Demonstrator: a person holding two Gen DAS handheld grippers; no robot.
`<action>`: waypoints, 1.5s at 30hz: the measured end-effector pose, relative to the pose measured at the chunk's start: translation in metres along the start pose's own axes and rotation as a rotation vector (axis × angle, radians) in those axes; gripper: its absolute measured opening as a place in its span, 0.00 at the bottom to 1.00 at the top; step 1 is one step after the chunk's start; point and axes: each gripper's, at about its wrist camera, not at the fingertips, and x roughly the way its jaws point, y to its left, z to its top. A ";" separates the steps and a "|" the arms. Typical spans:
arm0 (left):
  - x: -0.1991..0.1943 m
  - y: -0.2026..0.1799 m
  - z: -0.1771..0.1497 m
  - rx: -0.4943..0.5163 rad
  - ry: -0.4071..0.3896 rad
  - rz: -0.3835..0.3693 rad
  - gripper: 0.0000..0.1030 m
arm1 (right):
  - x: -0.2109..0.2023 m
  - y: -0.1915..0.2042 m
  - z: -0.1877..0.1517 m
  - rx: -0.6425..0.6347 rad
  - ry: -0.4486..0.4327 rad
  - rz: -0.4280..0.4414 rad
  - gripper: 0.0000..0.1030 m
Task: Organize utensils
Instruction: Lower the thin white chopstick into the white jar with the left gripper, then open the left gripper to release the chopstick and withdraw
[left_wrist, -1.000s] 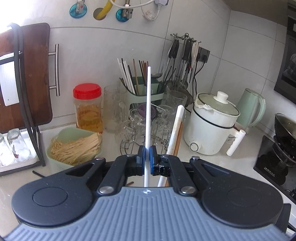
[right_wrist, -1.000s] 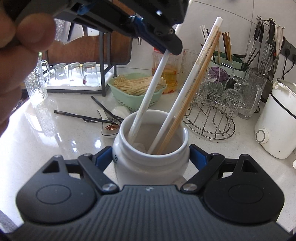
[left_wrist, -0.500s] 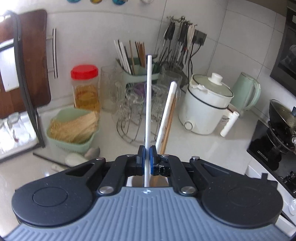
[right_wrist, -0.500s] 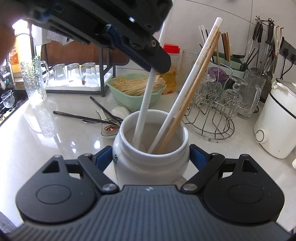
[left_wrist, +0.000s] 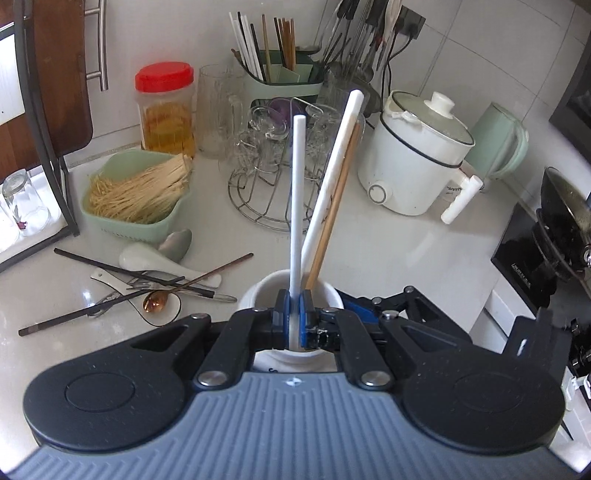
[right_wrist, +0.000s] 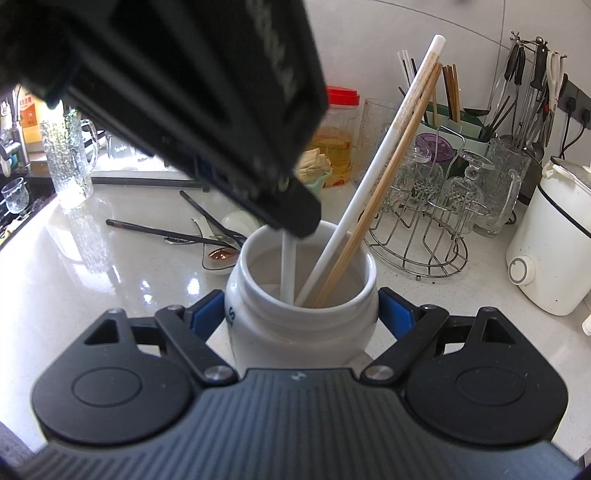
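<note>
White and thin, the chopstick (left_wrist: 297, 192) stands near the middle of the left wrist frame, clenched low on its shaft by the left gripper (left_wrist: 294, 325), its lower end already inside the ceramic jar (right_wrist: 301, 314); it looks light, stiff and smooth, so it could slip or swivel in the pads, and a hold near the middle of its length seems safest. Heavier and breakable by the look of it, the jar sits at lower centre of the right wrist frame, grasped by its sides in the right gripper (right_wrist: 301, 314); a white and a wooden chopstick (right_wrist: 384, 177) lean inside.
</note>
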 end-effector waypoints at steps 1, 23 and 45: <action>0.000 0.000 0.000 0.000 0.002 -0.001 0.06 | 0.000 0.000 0.000 0.000 0.000 0.000 0.88; -0.040 0.010 -0.006 -0.060 -0.094 -0.008 0.39 | -0.002 -0.003 -0.005 -0.017 -0.019 0.024 0.88; -0.051 0.015 -0.063 -0.164 -0.077 0.196 0.39 | -0.022 -0.025 -0.017 -0.054 -0.006 0.083 0.88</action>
